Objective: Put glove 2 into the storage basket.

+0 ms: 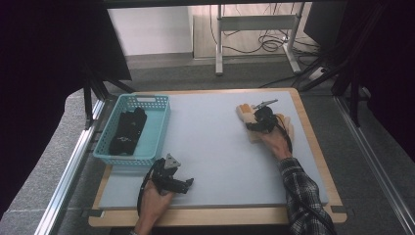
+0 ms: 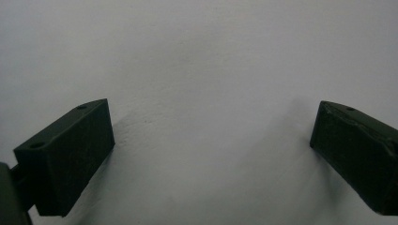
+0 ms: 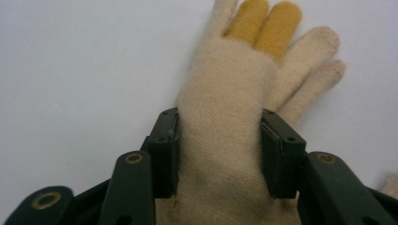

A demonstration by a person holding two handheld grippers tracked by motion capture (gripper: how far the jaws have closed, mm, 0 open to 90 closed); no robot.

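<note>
A cream knit glove (image 3: pixel 225 84) with two mustard-yellow fingers lies flat on the grey mat, at the far right of the table (image 1: pixel 243 113). My right gripper (image 3: pixel 219 150) has its jaws pressed against both sides of the glove's palm, squeezing it narrower there (image 1: pixel 253 125). A second bit of cream knit (image 3: pixel 390 185) shows at the lower right edge; in the high view it lies just right of the hand (image 1: pixel 287 122). My left gripper (image 1: pixel 187 184) rests near the front left of the mat, jaws wide apart over bare grey surface (image 2: pixel 211 140).
A turquoise plastic basket (image 1: pixel 147 99) stands at the left edge of the mat, holding dark cloth items (image 1: pixel 128 129). The grey mat (image 1: pixel 210 147) lies on a wooden tabletop with a raised rim (image 1: pixel 313 142). Metal rails run along both sides.
</note>
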